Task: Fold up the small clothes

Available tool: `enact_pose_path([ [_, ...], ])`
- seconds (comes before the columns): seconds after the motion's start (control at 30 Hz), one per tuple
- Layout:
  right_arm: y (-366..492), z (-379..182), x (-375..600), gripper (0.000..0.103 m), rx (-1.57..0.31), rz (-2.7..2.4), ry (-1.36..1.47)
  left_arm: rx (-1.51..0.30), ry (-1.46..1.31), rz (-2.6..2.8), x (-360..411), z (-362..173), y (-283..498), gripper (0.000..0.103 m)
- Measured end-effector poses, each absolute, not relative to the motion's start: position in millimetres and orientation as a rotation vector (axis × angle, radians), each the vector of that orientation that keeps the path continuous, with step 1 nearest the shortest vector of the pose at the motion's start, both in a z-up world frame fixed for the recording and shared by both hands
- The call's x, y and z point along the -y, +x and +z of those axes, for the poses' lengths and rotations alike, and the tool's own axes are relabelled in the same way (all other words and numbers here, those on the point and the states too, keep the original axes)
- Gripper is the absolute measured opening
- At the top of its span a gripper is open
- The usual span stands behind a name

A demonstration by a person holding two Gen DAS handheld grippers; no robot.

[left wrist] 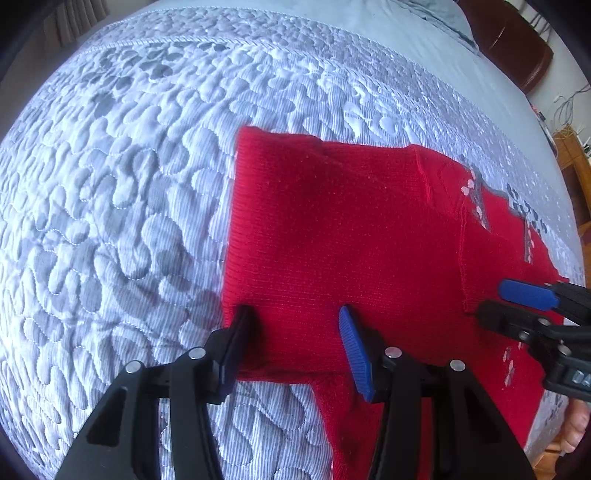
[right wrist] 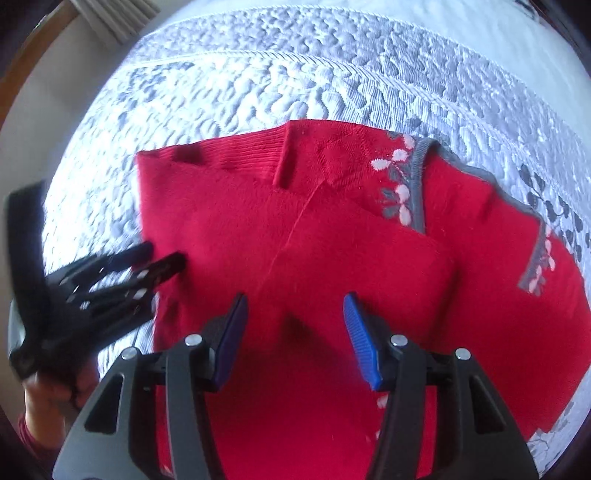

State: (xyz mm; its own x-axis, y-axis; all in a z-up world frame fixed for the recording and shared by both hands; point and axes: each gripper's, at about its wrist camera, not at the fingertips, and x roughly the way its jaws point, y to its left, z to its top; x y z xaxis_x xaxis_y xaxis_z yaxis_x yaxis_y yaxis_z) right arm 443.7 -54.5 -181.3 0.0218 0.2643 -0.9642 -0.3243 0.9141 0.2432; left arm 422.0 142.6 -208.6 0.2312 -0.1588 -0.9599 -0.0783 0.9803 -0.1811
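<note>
A small red knit sweater [left wrist: 332, 229] with grey trim and pink flower pattern lies partly folded on the quilted bed; it also shows in the right wrist view [right wrist: 332, 251]. My left gripper [left wrist: 295, 317] is open and empty, its fingers standing over the sweater's ribbed hem at the near edge. It shows at the left of the right wrist view [right wrist: 166, 258]. My right gripper [right wrist: 295, 306] is open and empty, hovering over the folded sleeve. It shows at the right of the left wrist view [left wrist: 517, 302].
A grey and white quilted bedspread [left wrist: 129, 203] covers the bed all around the sweater. A plain pale sheet [left wrist: 369, 33] lies beyond it. A brown chair [left wrist: 517, 48] and wooden furniture [left wrist: 572, 173] stand past the bed's far right.
</note>
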Motion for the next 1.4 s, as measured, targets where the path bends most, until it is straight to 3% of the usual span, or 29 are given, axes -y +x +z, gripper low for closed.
enact_pose_path([
  [0.13, 444.5, -197.1, 43.7, 0.056, -1.499, 0.420, -0.094, -1.344, -0.213, -0.058, -145.0, -208.5, 421.2, 0.050],
  [0.17, 443.2, -199.0, 42.6, 0.052, -1.491, 0.402, -0.114, -1.344, -0.219, -0.056, -145.8, -208.7, 421.4, 0.050],
  [0.23, 440.7, -198.6, 41.2, 0.039, -1.468, 0.381, -0.164, -1.347, -0.223, -0.057, -146.8, -209.1, 422.4, 0.051],
  [0.3, 440.5, -193.7, 47.4, 0.011, -1.463, 0.362, -0.171, -1.345, -0.224, -0.056, -146.4, -209.7, 421.6, 0.051],
  [0.43, 441.7, -173.7, 90.7, 0.003, -1.458, 0.435, 0.053, -1.341, -0.222, -0.054, -145.2, -209.7, 421.8, 0.051],
  [0.63, 419.4, -153.0, 194.5, 0.004, -1.386, 0.351, 0.184, -1.339, -0.223, -0.045, -144.1, -209.9, 421.6, 0.052],
  [0.67, 418.6, -156.7, 208.7, 0.009, -1.386, 0.330, 0.195, -1.339, -0.219, -0.041, -143.1, -209.8, 421.7, 0.052],
  [0.73, 410.7, -165.8, 239.9, 0.021, -1.398, 0.259, 0.192, -1.339, -0.208, -0.032, -140.5, -209.7, 422.3, 0.053],
  [0.77, 407.2, -170.5, 251.2, 0.038, -1.404, 0.242, 0.201, -1.339, -0.204, -0.027, -138.9, -209.8, 422.8, 0.053],
  [0.83, 404.0, -183.2, 275.1, 0.046, -1.423, 0.248, 0.269, -1.339, -0.200, -0.020, -136.5, -209.9, 424.2, 0.054],
  [0.9, 401.5, -191.6, 294.1, 0.065, -1.425, 0.276, 0.383, -1.339, -0.202, -0.014, -135.1, -210.1, 425.5, 0.055],
  [1.13, 416.8, -209.9, 291.9, 0.065, -1.434, 0.318, 0.449, -1.343, -0.200, -0.007, -131.0, -211.1, 429.8, 0.056],
  [1.27, 425.8, -213.0, 279.0, 0.056, -1.421, 0.313, 0.400, -1.337, -0.199, -0.008, -129.7, -211.7, 430.7, 0.057],
  [1.37, 427.4, -210.2, 267.6, 0.042, -1.409, 0.304, 0.326, -1.331, -0.196, -0.008, -128.0, -212.6, 431.1, 0.057],
  [1.4, 426.5, -207.7, 264.3, 0.026, -1.404, 0.326, 0.318, -1.330, -0.198, -0.008, -128.1, -213.0, 430.9, 0.057],
])
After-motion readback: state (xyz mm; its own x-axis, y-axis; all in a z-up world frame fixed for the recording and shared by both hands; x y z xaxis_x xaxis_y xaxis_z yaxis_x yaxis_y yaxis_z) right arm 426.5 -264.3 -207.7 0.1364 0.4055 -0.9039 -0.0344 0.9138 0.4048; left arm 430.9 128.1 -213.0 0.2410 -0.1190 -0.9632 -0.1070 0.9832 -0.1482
